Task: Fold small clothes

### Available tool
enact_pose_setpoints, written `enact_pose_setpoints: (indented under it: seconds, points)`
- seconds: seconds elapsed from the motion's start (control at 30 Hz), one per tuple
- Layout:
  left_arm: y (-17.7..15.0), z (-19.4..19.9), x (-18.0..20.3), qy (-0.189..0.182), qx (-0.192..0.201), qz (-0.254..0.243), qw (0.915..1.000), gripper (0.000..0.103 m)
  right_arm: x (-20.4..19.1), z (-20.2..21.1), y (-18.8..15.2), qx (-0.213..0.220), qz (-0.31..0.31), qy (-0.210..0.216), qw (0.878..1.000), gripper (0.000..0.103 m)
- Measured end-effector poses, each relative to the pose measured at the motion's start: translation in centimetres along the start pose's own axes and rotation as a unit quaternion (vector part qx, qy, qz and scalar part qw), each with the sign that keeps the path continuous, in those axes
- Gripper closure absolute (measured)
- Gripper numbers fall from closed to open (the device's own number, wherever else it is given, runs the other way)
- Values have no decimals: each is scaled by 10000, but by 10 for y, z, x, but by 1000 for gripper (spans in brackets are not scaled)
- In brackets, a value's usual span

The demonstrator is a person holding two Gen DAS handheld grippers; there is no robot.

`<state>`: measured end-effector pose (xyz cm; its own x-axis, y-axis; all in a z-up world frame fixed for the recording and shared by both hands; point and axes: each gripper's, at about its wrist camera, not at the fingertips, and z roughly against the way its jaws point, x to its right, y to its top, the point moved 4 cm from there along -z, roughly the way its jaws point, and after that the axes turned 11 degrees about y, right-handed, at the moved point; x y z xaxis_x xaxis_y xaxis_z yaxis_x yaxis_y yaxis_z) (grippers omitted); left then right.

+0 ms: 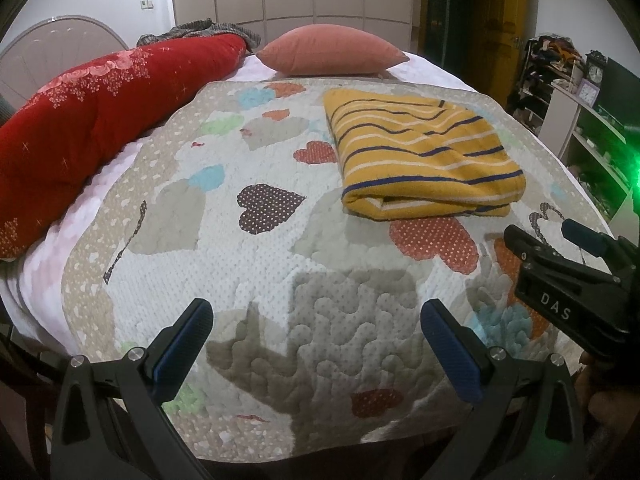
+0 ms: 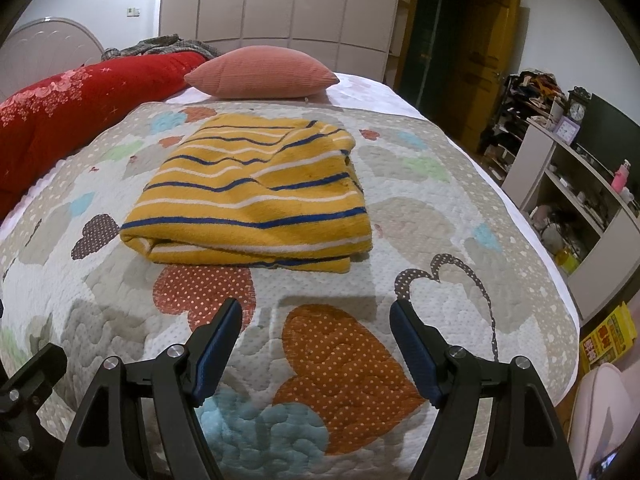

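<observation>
A yellow garment with blue and white stripes (image 1: 424,152) lies folded into a thick rectangle on the heart-patterned quilt (image 1: 248,240); it also shows in the right wrist view (image 2: 256,196). My left gripper (image 1: 318,312) is open and empty, low over the quilt's near edge, well short and left of the garment. My right gripper (image 2: 316,316) is open and empty, just in front of the garment's folded edge. The right gripper also shows from the side in the left wrist view (image 1: 560,248).
A red floral duvet (image 1: 100,120) lies along the left side. A pink pillow (image 1: 332,52) sits behind the garment. Shelves with clocks and clutter (image 2: 572,168) stand to the right of the bed. A yellow box (image 2: 608,340) sits on the floor.
</observation>
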<state>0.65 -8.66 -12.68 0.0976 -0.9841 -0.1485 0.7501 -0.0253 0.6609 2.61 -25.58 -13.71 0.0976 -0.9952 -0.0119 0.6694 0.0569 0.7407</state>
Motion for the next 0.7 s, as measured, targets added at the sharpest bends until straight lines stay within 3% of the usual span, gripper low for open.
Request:
enact_pose_setpoints:
  seconds: [0.7]
  points:
    - [10, -43, -8, 18, -438, 215, 9988, 0, -1, -33, 8, -247, 85, 66, 9996, 22]
